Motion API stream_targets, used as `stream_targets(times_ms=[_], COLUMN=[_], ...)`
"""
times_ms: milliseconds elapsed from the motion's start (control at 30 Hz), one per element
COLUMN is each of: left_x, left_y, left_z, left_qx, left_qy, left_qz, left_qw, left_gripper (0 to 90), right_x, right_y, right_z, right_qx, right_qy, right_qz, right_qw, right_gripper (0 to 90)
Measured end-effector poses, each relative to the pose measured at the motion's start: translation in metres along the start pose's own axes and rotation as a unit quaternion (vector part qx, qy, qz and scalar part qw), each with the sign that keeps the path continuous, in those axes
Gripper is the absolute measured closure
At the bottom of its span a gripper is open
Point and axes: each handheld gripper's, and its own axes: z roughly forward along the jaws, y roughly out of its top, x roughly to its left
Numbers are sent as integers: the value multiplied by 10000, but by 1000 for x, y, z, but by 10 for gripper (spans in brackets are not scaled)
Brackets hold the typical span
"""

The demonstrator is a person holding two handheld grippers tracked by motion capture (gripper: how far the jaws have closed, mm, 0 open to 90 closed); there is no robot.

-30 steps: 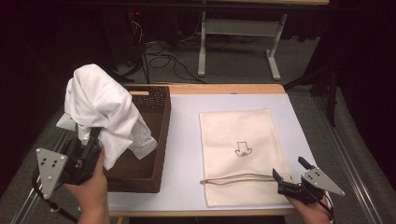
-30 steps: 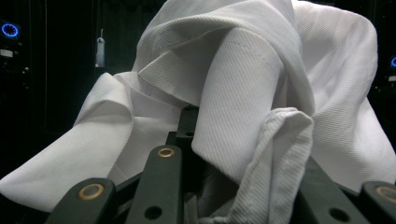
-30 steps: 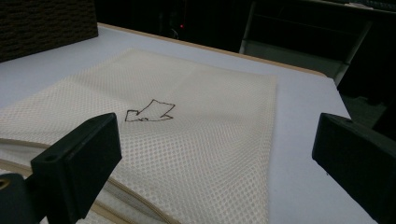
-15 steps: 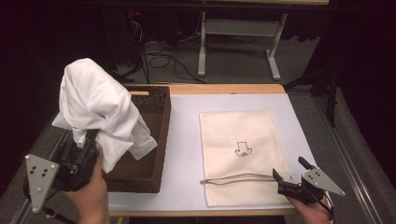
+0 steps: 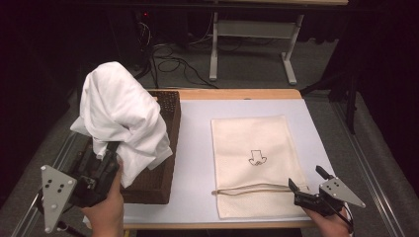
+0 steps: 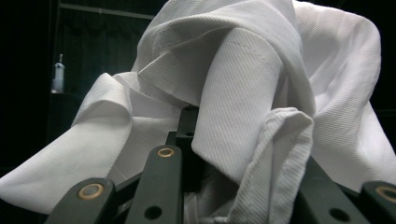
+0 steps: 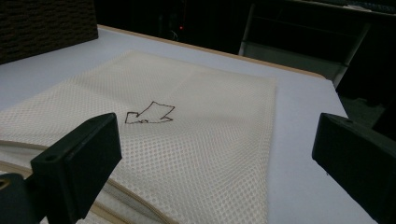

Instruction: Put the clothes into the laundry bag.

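The left gripper (image 5: 106, 155) is at the near left of the table, in front of the brown woven basket (image 5: 165, 148). Its jaws are closed on a white cloth (image 5: 121, 116), and the cloth is lifted up above the basket, with folds that hang down over the jaws and over the near part of the basket. In the left gripper view the cloth (image 6: 252, 93) covers the jaws, and a thick folded edge goes down between them. The right gripper (image 5: 309, 190) is at the near right corner of the table, just beside the near edge of a cream mesh bag (image 5: 252, 163). Its jaws are wide open and nothing is between them. The bag lies flat on the white table (image 5: 197, 163), well apart from the basket, with a small dark drawing (image 7: 150, 113) in its middle and a cord (image 5: 249, 188) along its near end.
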Motion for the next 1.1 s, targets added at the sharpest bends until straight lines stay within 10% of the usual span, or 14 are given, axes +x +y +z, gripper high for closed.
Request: stream_targets(times_ms=[1100], left_x=[-64], left_y=[-24], left_z=[32], left_qx=[378], left_qy=[-1224], left_qz=[-503], left_qw=[9905], left_gripper=[718], right_x=[1], right_y=[0], right_z=[1], right_qx=[51], right_qy=[130], right_qz=[-59], right_qw=[9999], right_gripper=[25])
